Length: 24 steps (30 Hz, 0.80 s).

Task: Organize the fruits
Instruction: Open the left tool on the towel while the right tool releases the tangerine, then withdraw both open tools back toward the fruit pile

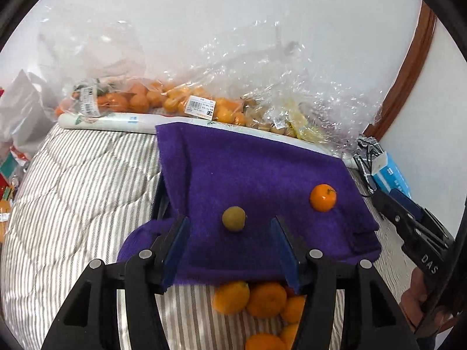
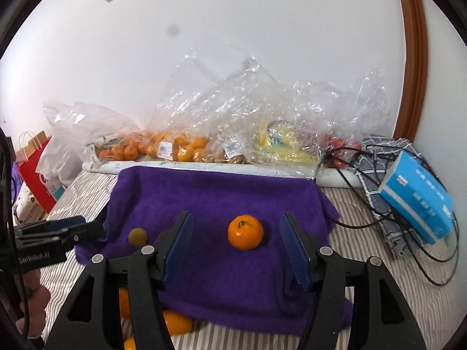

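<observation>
A purple cloth (image 1: pixel 242 180) covers a raised stand on the striped bed. On it lie a small green-brown fruit (image 1: pixel 234 218) and an orange mandarin (image 1: pixel 322 197). My left gripper (image 1: pixel 230 227) is open, its fingers on either side of the green-brown fruit, not touching it. My right gripper (image 2: pixel 236 227) is open around the mandarin (image 2: pixel 245 232), not touching it. The green-brown fruit (image 2: pixel 137 236) shows left of it. Several loose mandarins (image 1: pixel 256 300) lie on the bed below the cloth's front edge.
Clear plastic bags of mandarins (image 1: pixel 140 100), brown fruit and yellow fruit (image 2: pixel 280 143) line the wall behind the cloth. A blue box (image 2: pixel 417 201), dark cables (image 2: pixel 364 157) and a patterned cloth lie at the right. Paper and plastic bags (image 2: pixel 38 169) stand at the left.
</observation>
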Motion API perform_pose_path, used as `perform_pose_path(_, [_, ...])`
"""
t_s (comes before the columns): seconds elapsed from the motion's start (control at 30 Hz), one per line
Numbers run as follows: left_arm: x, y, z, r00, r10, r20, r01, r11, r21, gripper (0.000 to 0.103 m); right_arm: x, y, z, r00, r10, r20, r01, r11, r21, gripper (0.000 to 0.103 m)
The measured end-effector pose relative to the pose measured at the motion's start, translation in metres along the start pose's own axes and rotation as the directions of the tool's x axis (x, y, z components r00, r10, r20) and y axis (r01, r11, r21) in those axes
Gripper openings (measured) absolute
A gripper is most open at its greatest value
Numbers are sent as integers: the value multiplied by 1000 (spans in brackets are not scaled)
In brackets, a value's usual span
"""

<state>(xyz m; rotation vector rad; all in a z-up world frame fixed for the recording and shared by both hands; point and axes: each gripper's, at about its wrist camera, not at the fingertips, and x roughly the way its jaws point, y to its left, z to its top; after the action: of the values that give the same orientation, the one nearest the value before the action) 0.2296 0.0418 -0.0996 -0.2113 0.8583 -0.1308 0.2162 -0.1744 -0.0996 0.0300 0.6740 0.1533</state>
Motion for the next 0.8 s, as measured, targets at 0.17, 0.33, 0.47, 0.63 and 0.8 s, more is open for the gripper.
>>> perform_pose_path(0.17, [-23, -1, -10, 1000, 9, 17, -10, 1000, 9, 56, -30, 10, -9, 1000, -10, 24, 10, 1000, -4, 62])
perform_pose_path(0.33, [-37, -1, -20, 1000, 1, 6, -1, 1000, 14, 55, -49, 18, -20, 1000, -12, 22, 12, 1000, 11, 62])
perform_pose_path(0.47, [-47, 1, -33, 1000, -2, -5, 2, 1000, 31, 55, -62, 23, -29, 1000, -20, 10, 19, 1000, 17, 62])
perform_pose_path(0.63, [-58, 3, -46, 1000, 6, -12, -6, 999, 54, 55, -74, 29, -40, 1000, 3, -14, -3, 1000, 17, 62])
perform_pose_path(0.8, [-72, 8, -54, 1000, 12, 4, -12, 998, 55, 55, -85, 33, -52, 1000, 17, -22, -16, 999, 34, 62])
